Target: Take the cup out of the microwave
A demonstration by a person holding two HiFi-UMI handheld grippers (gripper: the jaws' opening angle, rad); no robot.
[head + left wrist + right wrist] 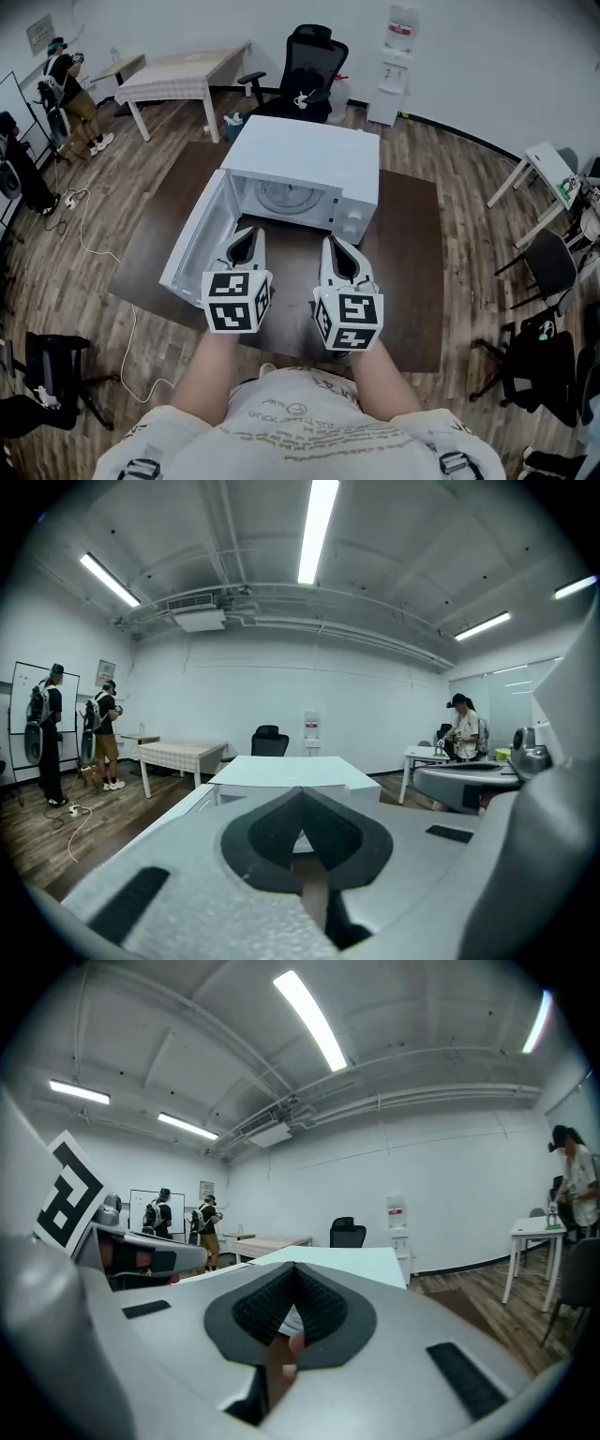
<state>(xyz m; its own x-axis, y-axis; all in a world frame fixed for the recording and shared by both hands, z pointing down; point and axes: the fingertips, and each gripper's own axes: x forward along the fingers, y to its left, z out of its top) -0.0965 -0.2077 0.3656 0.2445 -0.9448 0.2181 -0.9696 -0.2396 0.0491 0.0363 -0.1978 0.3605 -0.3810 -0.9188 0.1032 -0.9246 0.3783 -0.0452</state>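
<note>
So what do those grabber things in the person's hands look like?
The left gripper and the right gripper are matching pale grey plastic shells. Each has two pointed jaws lined with black ribbed pads. Each also carries a white cube printed with black square markers. No cables show. The person wears a cream short-sleeved T-shirt with faint print.

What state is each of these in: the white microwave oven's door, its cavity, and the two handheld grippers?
White microwave oven's door: open, swung out to the left.
Microwave cavity: glass turntable shows, no cup visible.
Left gripper: shut, nothing between jaws.
Right gripper: shut, nothing between jaws.
</note>
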